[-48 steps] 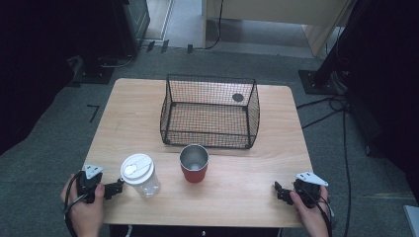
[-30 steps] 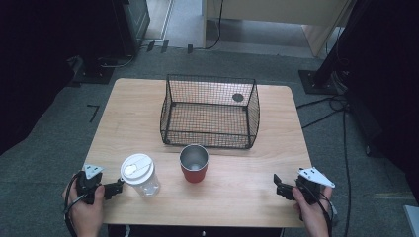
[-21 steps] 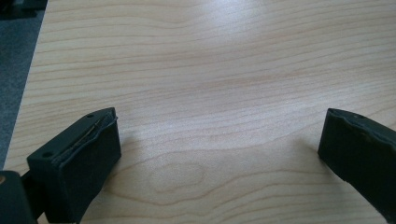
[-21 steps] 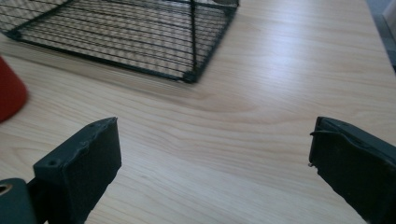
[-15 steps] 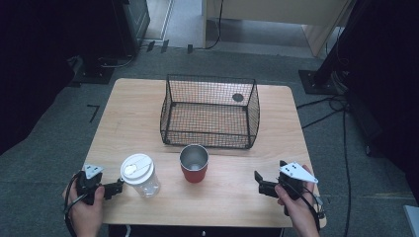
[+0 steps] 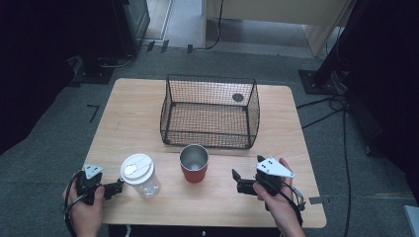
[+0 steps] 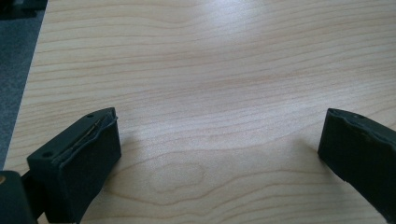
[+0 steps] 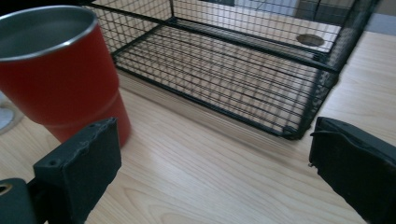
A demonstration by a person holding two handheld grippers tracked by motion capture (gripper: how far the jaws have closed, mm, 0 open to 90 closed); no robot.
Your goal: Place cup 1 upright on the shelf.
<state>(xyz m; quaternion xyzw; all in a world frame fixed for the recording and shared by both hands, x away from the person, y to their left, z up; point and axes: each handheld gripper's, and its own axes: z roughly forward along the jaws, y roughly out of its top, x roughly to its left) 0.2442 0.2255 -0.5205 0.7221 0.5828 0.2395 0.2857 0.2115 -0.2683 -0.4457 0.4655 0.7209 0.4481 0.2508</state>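
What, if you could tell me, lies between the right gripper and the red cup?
Nothing but bare wood: in the high view, only open tabletop separates the right gripper from the red cup.

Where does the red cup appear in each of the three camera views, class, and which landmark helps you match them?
High view: red cup stands at centre front, just before the wire basket.
Left gripper view: not in it; bare table.
Right gripper view: red cup at upper left.
Shared landmark: the wire basket, behind the cup.
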